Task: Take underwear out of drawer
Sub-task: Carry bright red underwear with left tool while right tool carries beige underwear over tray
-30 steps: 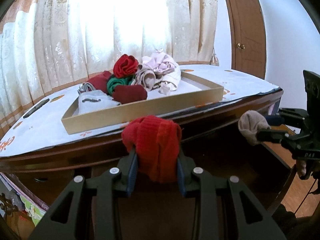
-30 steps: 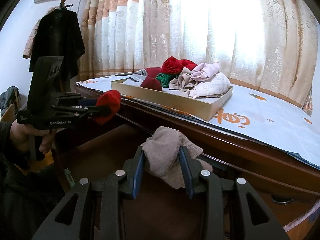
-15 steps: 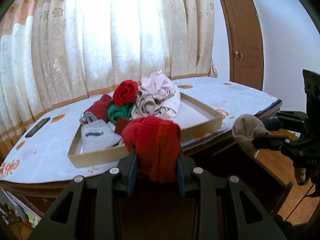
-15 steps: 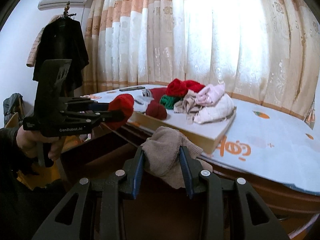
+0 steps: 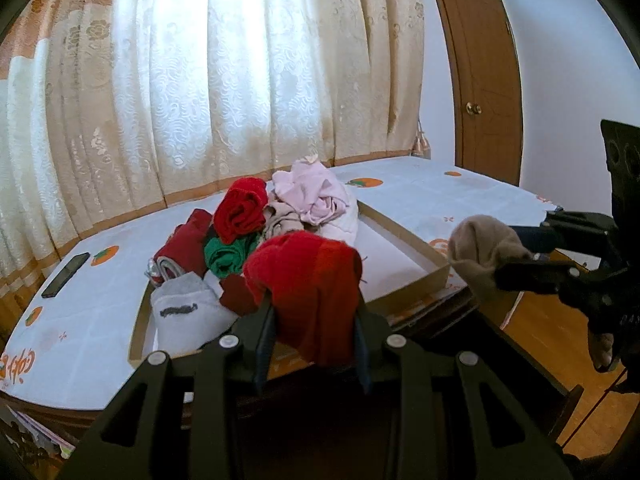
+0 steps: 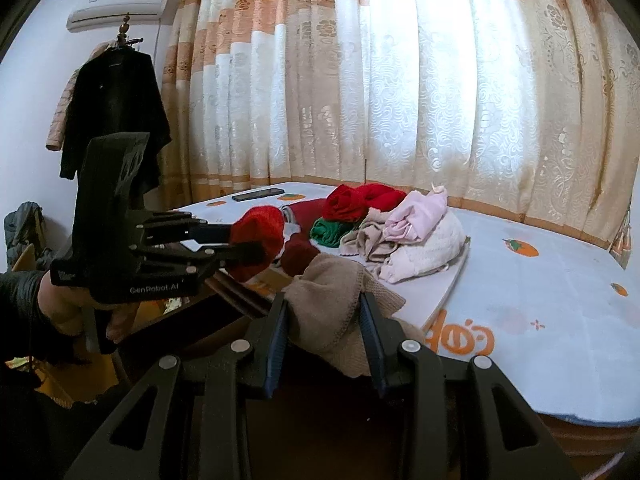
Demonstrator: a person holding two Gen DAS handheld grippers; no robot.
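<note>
Above the table (image 5: 404,196), left fingers (image 5: 266,332) clamp red underwear (image 5: 304,284); right fingers (image 6: 370,332) clamp beige underwear (image 6: 332,304).

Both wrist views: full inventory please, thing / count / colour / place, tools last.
tray: 1, tan cardboard, on the table
table cover: 1, white with orange prints, over the table
clothing pile: 1 heap, red, maroon, green, beige, pink, white, grey, in the tray
phone: 1, black, on the cover beside the tray
curtain: cream and orange, behind the table
door: 1, brown, right of the curtain
coat: 1, black, hanging by the wall
air conditioner: 1, white, high on the wall
left tool: shut on red garment
right tool: shut on beige garment
</note>
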